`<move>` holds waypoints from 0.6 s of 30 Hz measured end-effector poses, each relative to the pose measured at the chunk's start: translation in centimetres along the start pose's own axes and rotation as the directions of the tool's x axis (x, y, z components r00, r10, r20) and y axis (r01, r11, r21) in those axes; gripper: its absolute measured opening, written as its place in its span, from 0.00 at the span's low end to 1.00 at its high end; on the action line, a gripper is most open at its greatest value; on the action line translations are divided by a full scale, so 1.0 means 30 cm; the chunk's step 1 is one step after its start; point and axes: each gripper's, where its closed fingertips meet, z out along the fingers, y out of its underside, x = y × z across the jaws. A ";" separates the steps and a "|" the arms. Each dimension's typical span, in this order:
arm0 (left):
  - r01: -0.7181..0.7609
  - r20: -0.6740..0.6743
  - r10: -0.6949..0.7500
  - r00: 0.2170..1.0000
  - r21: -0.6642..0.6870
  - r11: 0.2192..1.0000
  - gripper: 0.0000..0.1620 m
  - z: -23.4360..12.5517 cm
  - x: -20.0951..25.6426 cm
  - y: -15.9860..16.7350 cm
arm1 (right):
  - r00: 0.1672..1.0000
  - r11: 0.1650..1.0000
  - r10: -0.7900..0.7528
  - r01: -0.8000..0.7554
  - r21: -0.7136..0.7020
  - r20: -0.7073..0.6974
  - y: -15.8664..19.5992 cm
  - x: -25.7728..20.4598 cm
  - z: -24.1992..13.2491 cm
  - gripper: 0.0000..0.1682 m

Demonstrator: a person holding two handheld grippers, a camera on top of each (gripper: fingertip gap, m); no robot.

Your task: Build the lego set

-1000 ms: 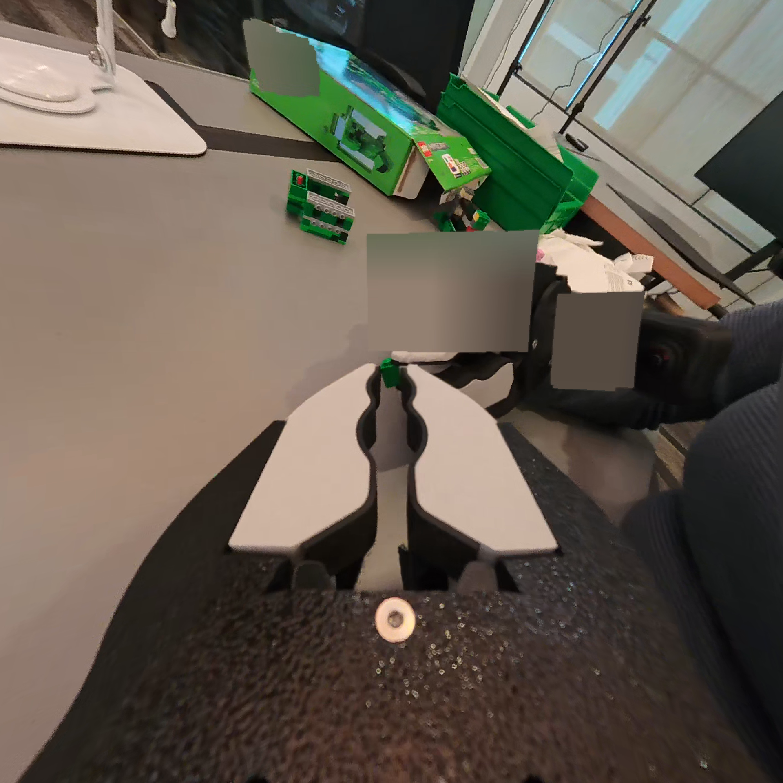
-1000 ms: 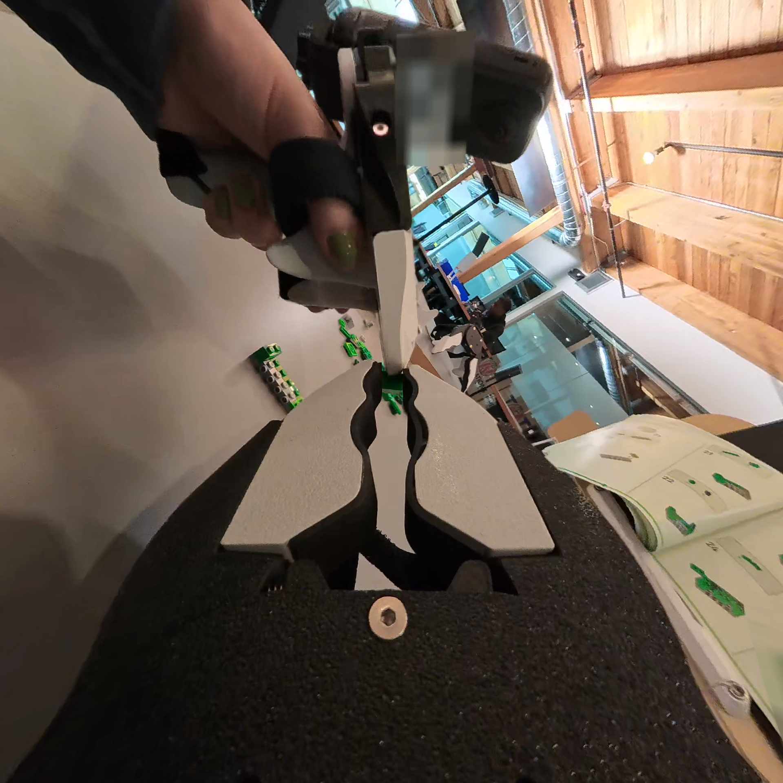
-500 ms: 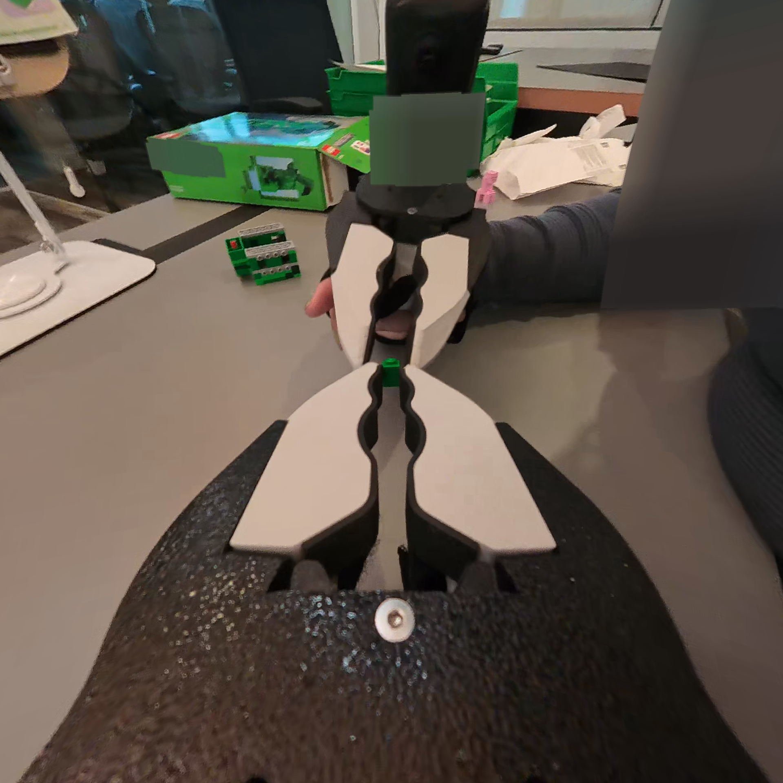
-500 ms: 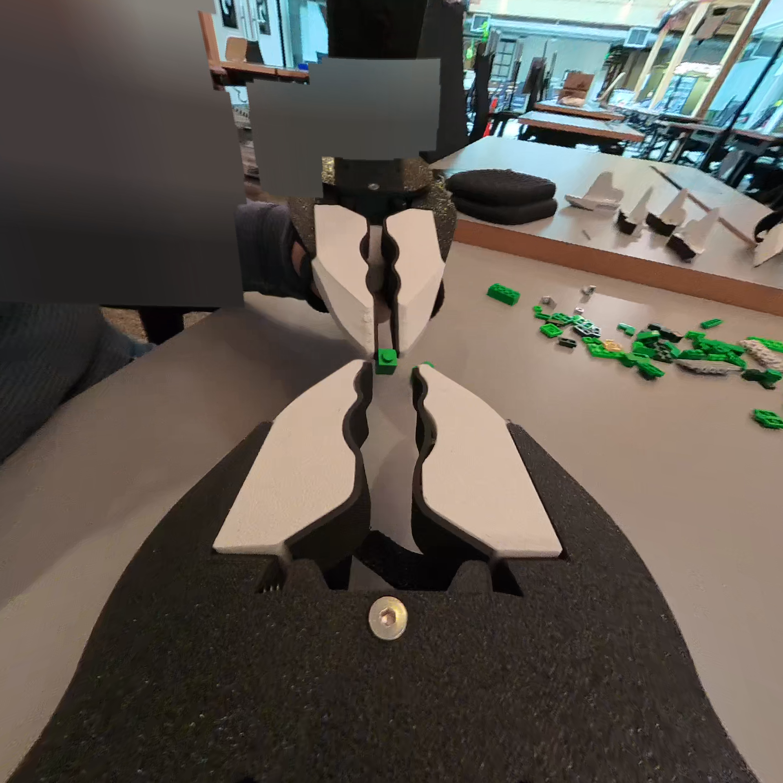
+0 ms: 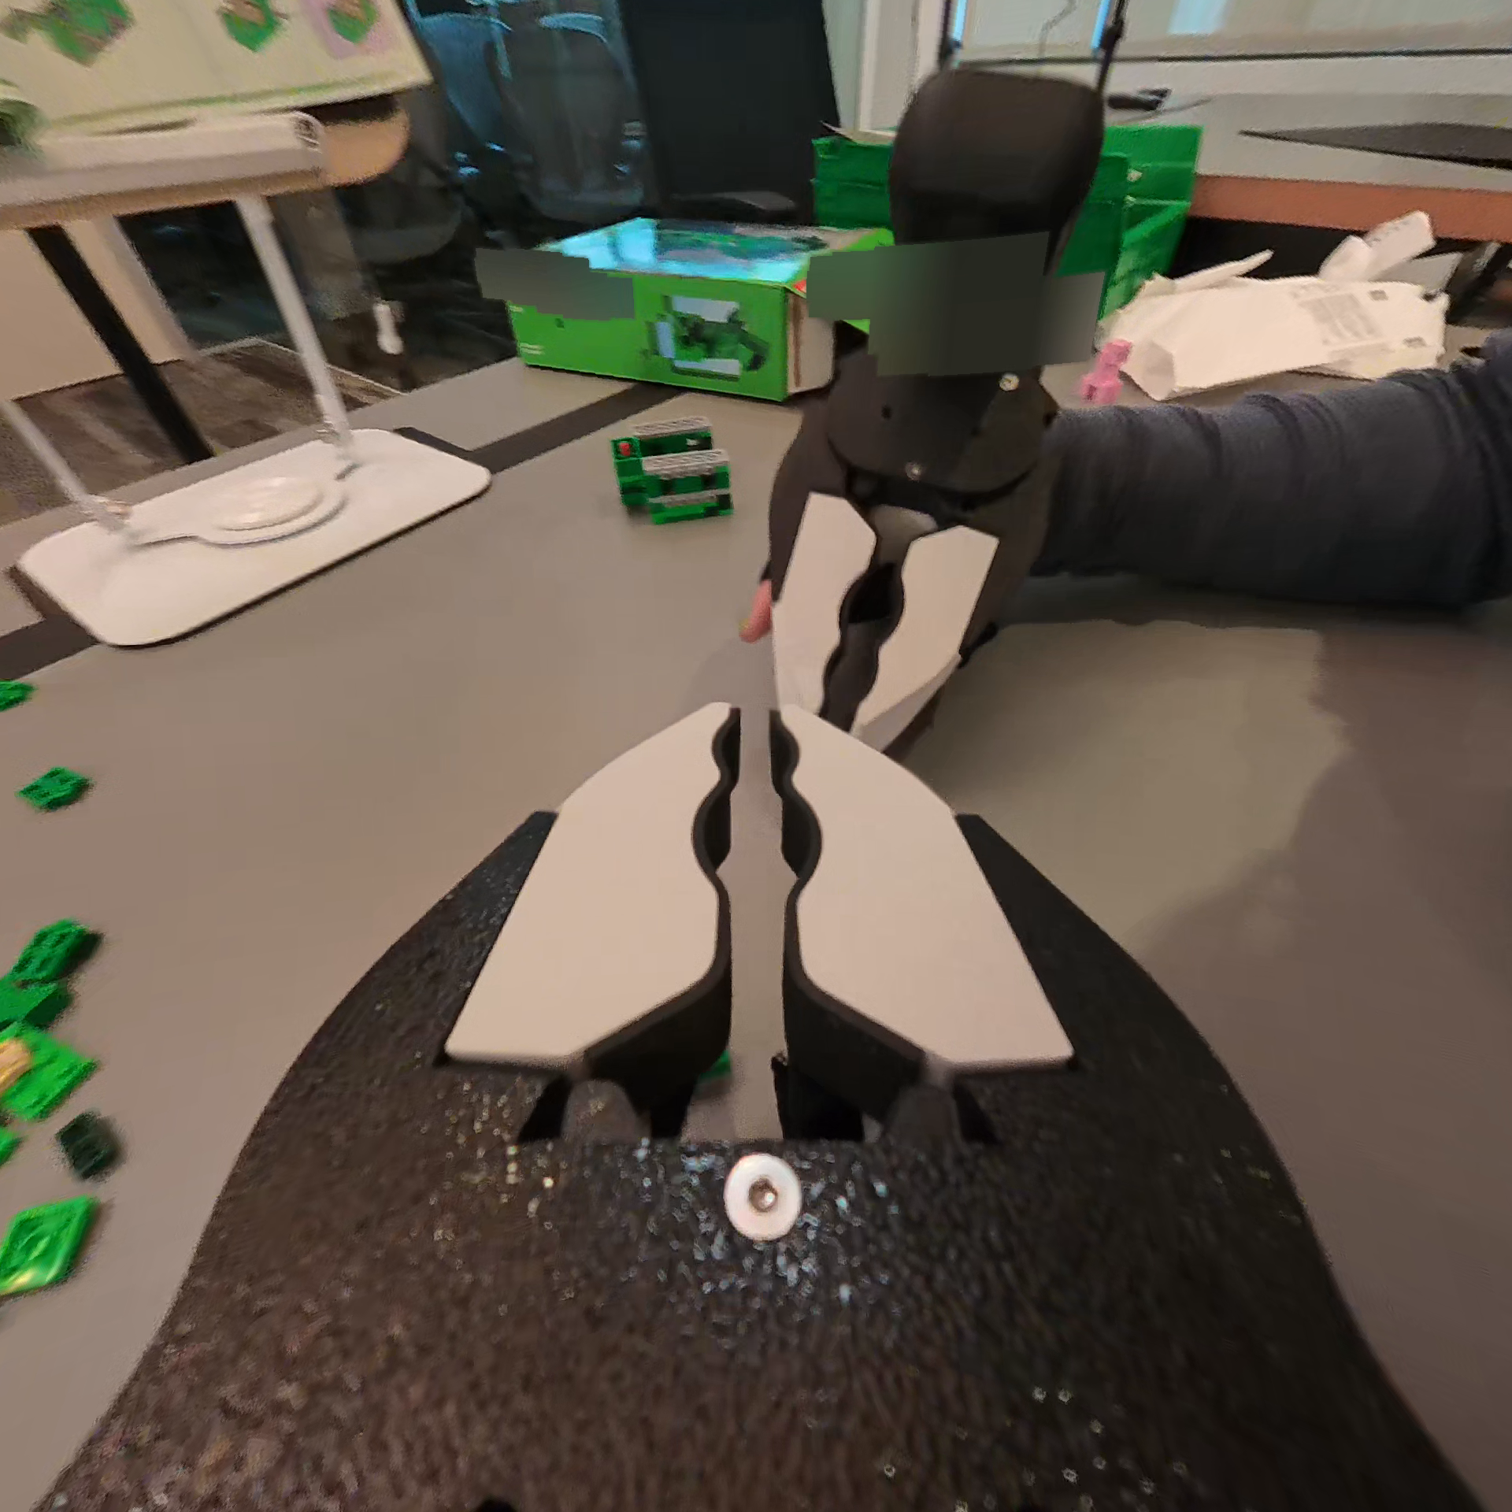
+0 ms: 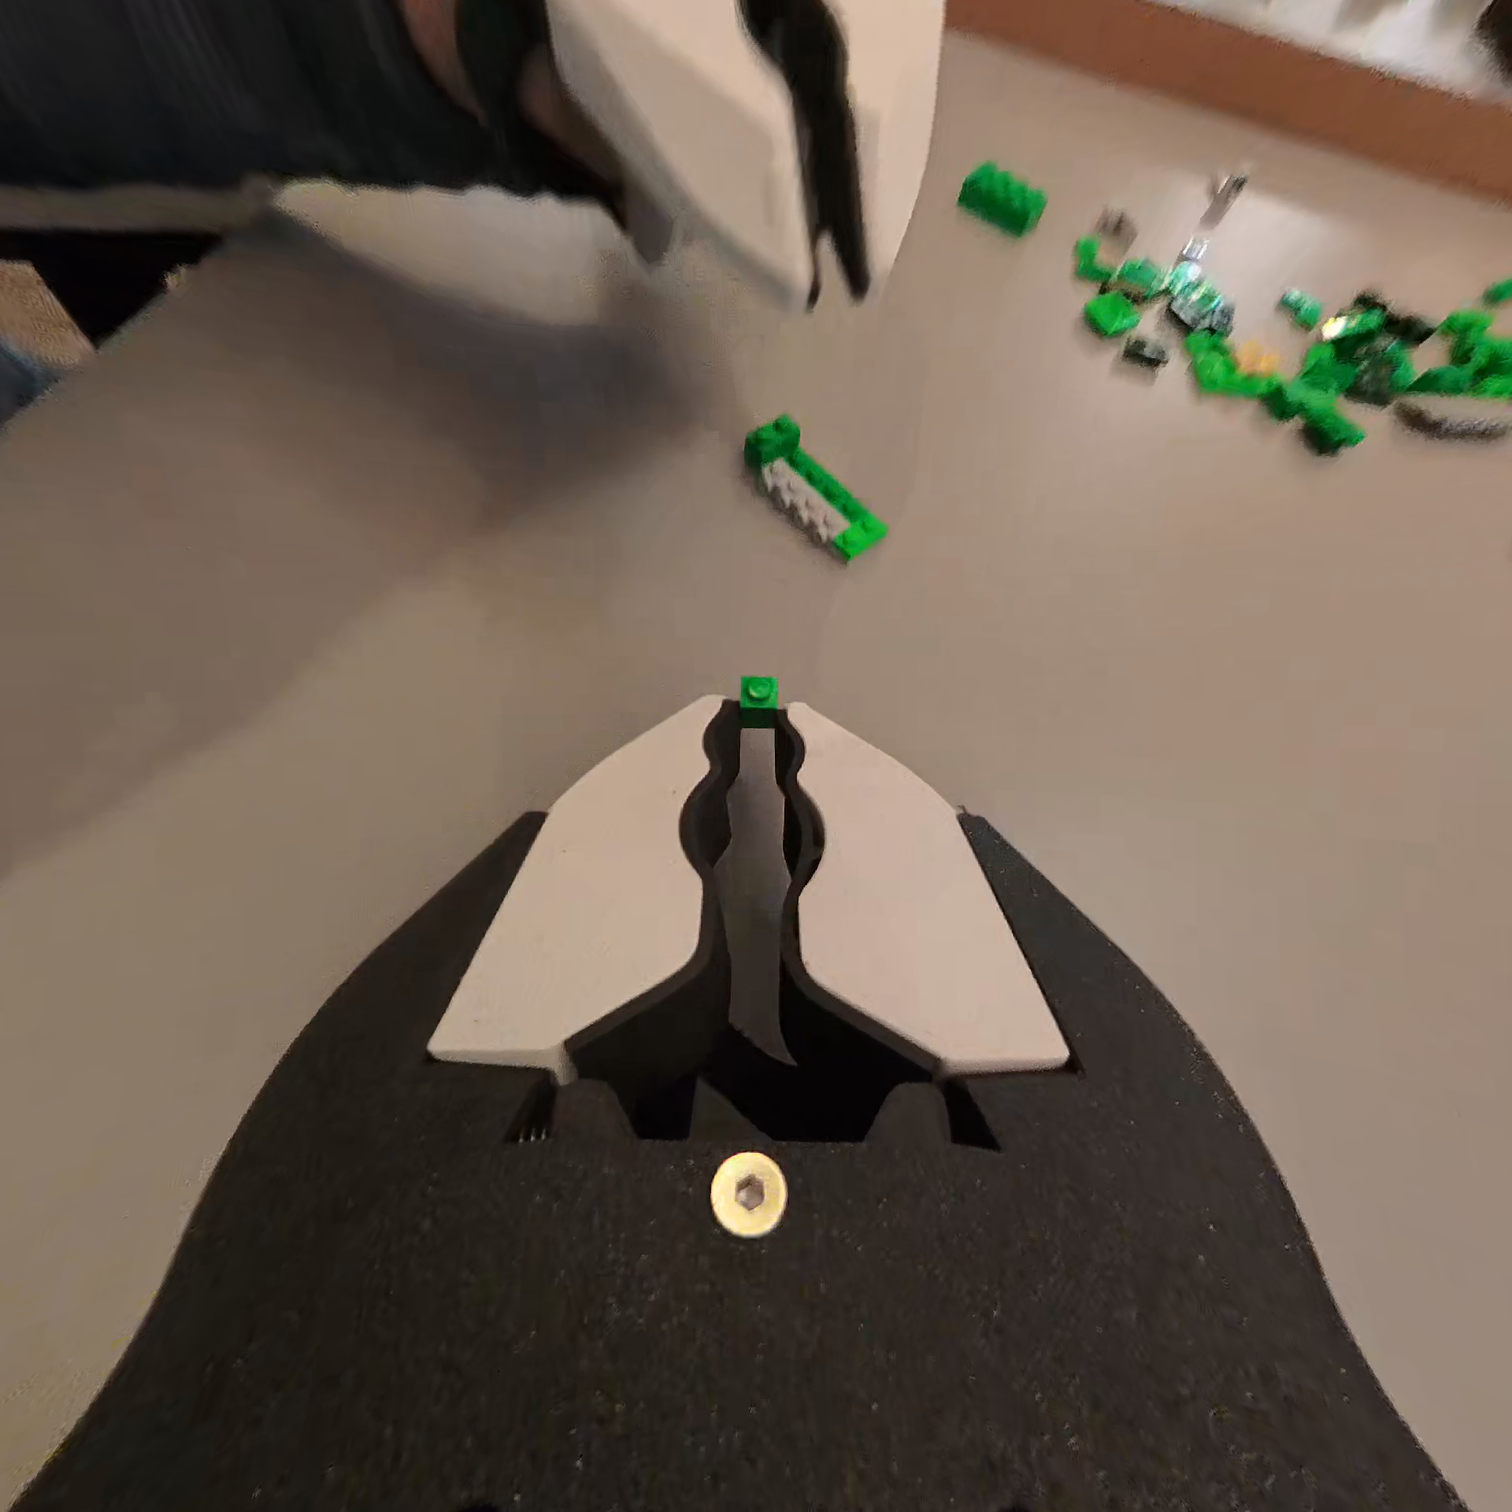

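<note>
My right gripper (image 6: 758, 712) is shut on a small green one-stud brick (image 6: 758, 695) at its fingertips, held above the grey table (image 6: 1145, 736). A green and grey partial assembly (image 6: 810, 491) lies on the table just ahead of it. My left gripper (image 5: 753, 712) has its fingers a thin gap apart with nothing between them. It faces the right gripper (image 5: 834, 712) tip to tip, and shows blurred at the top of the right wrist view (image 6: 826, 286). A second green and grey build (image 5: 675, 479) stands farther back.
Loose green bricks lie at the left in the left wrist view (image 5: 49, 1064) and at the upper right in the right wrist view (image 6: 1309, 344). A green set box (image 5: 695, 327), a white stand base (image 5: 245, 524), white paper bags (image 5: 1276, 327) and green bins (image 5: 1145, 188) stand at the back. The tips of one gripper are about 8 centimetres away from the tips of the other.
The small green brick has passed from my left gripper to my right one, which has shut on it. The two grippers have drawn apart, and both views have swung down toward the table.
</note>
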 end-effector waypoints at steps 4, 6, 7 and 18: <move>0.006 0.108 -0.008 0.994 0.021 1.000 0.02 -0.048 -0.067 -0.016 | 0.999 0.992 0.021 -0.017 -0.124 0.030 0.049 0.000 0.023 0.05; 0.010 0.165 -0.017 0.986 0.047 0.999 0.02 -0.075 -0.103 -0.030 | 0.999 0.992 0.041 -0.037 -0.122 0.033 0.049 0.002 0.023 0.05; 0.017 0.185 -0.029 0.982 0.067 0.998 0.03 -0.089 -0.118 -0.038 | 0.998 0.992 0.048 -0.044 -0.118 0.031 0.049 0.003 0.021 0.05; -0.044 0.501 -0.145 0.853 0.345 0.938 0.06 -0.323 -0.351 -0.056 | 0.982 0.985 0.128 -0.110 0.131 -0.138 -0.092 0.164 -0.070 0.13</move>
